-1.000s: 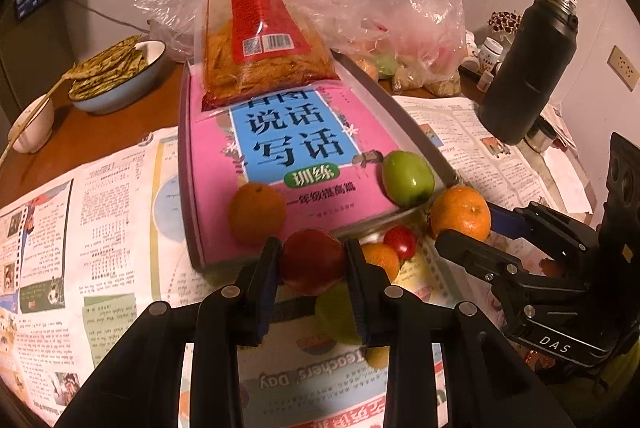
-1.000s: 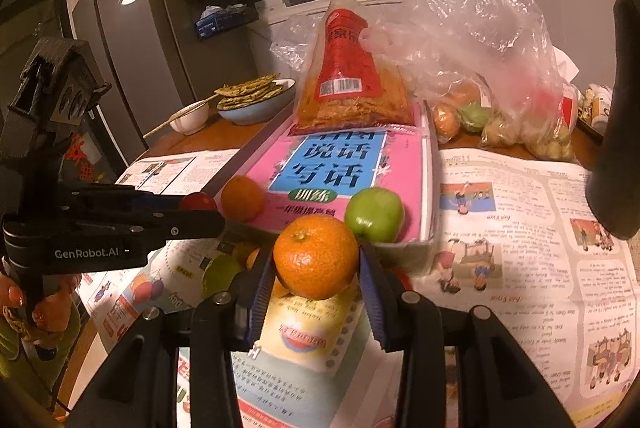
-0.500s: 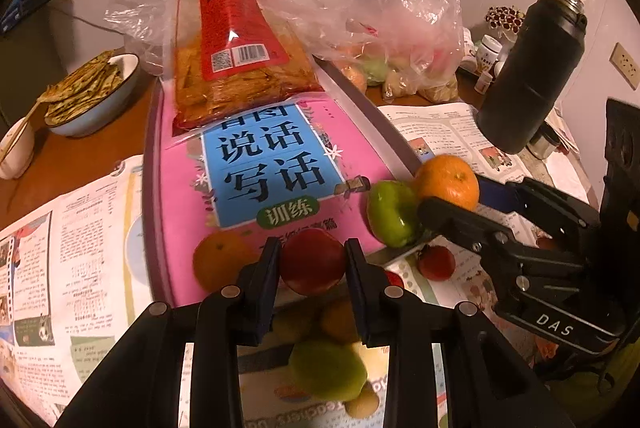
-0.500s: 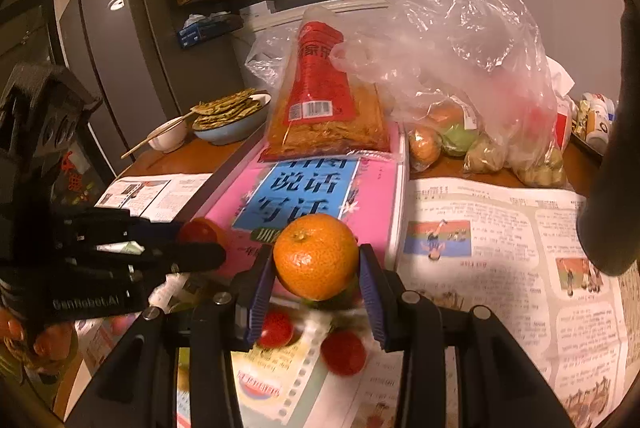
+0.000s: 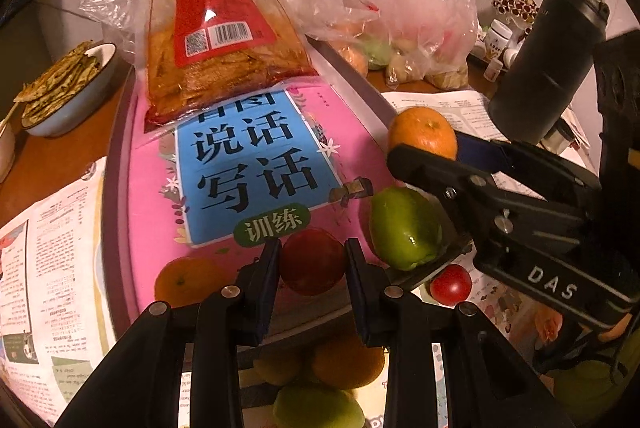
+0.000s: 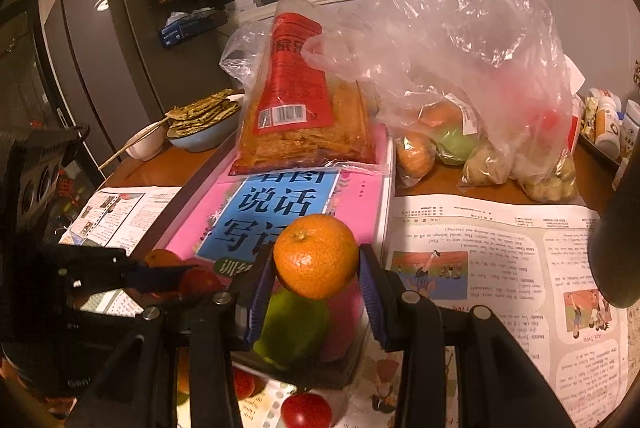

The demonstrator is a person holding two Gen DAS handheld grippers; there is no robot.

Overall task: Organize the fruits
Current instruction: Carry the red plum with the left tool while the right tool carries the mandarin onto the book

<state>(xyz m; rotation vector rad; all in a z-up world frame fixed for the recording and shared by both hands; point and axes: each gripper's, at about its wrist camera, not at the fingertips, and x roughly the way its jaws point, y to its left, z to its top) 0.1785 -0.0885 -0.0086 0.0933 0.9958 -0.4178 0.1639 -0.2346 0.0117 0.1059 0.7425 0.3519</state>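
Red fruit (image 5: pixel 313 261) sits pinched between the two fingers of the left gripper (image 5: pixel 312 264), held over the near end of the pink book (image 5: pixel 160 195), which fills the left wrist view from centre toward 12 o'clock. The orange (image 6: pixel 316 256) is clamped between the pads of the right gripper (image 6: pixel 316 268); in the left wrist view that gripper enters from 3 o'clock and carries the same orange above the book's right edge. A green fruit (image 5: pixel 404 228) rests on the book at 3 o'clock of the red fruit, just beside the left gripper's right finger and directly below the held orange. A second orange (image 5: pixel 188 282) lies on the book at 9 o'clock of the red fruit. A small red tomato (image 5: pixel 451 284) lies on the newspaper (image 6: pixel 500 260) beyond the book's near right corner. A snack bag (image 5: pixel 216 39) leans on the book's far end at 12 o'clock.
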